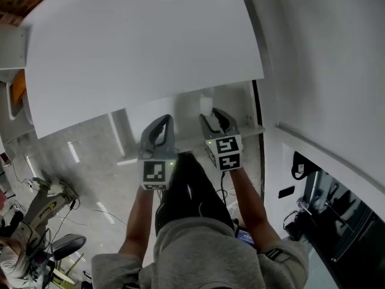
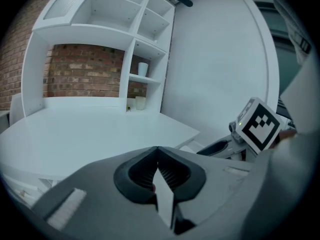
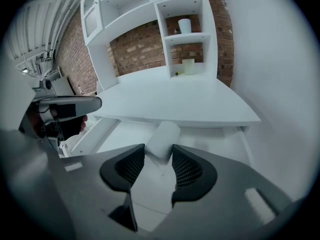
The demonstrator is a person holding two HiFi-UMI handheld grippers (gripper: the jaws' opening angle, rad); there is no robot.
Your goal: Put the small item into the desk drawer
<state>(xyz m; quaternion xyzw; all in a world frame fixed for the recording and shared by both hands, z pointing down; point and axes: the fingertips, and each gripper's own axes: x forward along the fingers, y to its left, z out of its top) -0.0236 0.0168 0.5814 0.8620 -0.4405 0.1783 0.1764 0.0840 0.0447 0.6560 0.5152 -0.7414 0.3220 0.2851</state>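
Right claw (image 3: 158,149) is clamped on the small white item (image 3: 164,134), whose long axis runs straight ahead past the tips. It hangs over the open drawer (image 3: 220,146) beneath the bench (image 3: 175,101). My left claw (image 2: 158,156), jaws together and empty, hangs alongside, so I judge the drop falls to the right.

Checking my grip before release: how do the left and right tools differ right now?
The left tool has its jaws together; the right tool has them apart. The left tool is empty; the right tool grips the white item above the open drawer. Both point toward the desk.
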